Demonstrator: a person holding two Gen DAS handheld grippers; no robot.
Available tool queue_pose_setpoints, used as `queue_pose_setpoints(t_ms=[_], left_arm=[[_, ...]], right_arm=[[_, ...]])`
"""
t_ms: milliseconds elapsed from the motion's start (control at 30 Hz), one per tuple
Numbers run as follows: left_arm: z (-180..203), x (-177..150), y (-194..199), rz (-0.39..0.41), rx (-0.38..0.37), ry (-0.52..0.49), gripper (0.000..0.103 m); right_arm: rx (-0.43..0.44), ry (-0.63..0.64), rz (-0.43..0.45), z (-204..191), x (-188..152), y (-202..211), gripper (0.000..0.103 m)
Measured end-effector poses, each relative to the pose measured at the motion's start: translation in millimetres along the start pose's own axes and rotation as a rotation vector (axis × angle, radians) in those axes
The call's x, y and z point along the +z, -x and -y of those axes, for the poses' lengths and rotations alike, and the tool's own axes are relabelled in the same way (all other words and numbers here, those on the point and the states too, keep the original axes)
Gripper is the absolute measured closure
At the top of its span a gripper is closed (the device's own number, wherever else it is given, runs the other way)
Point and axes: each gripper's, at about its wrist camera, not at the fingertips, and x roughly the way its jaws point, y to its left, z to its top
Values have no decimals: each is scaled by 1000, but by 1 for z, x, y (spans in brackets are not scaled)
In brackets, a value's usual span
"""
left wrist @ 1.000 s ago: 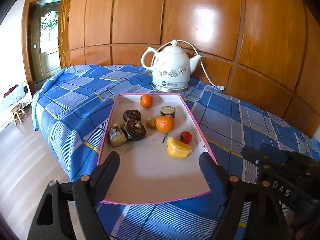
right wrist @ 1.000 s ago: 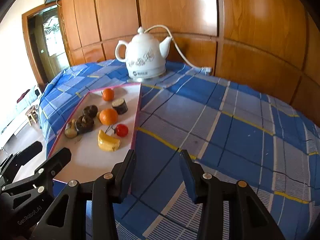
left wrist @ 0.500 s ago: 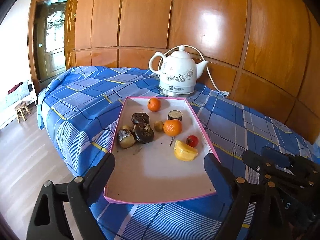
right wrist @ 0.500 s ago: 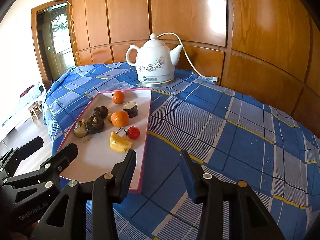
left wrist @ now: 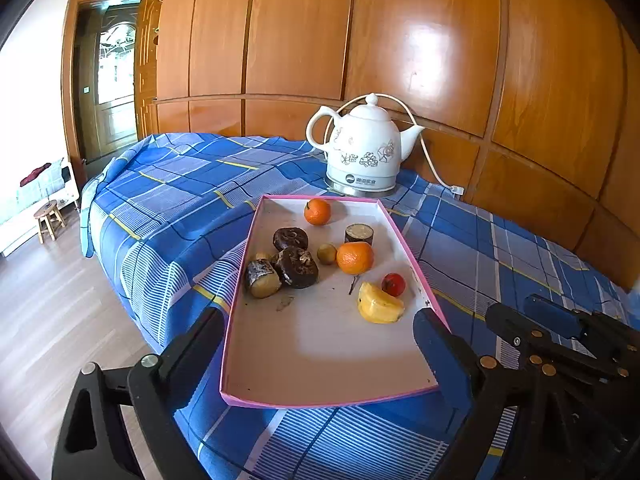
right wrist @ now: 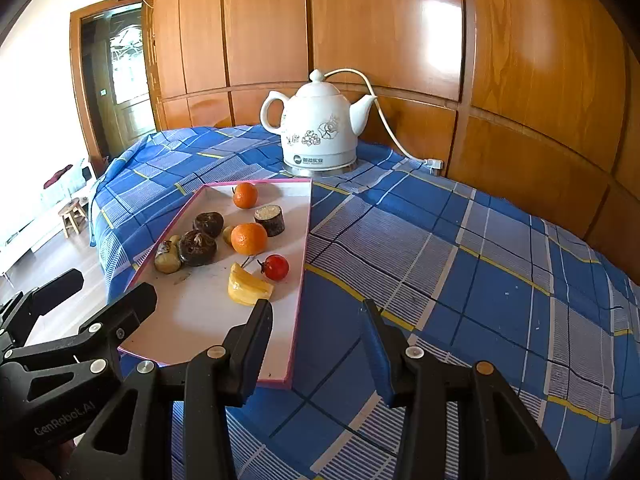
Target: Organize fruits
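- "GenRobot.AI" in grey letters runs along the black body of the left gripper [right wrist: 96, 296], seen at the lower left of the right wrist view
- The kettle [right wrist: 318, 128] base carries a round logo and small characters, too small to read

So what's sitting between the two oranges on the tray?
In the left wrist view, the dark cut stump piece stands between the far orange and the near orange, a little to the right of their line. The right wrist view agrees.

Blue-checked bed [left wrist: 192, 208] under tray [left wrist: 320, 360], kettle [left wrist: 364, 148]
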Motion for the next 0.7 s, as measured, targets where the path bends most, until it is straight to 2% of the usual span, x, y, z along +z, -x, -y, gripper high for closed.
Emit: queue_pose_setpoints(t_ms=[500,700], left_arm=[[1,3,2,5,9,-3,2],[2,4,6,32,19,-11,1]], right_arm=[[2,2,-1,1,-1,0,58],[3,7,-6,1,-2,-1,58]])
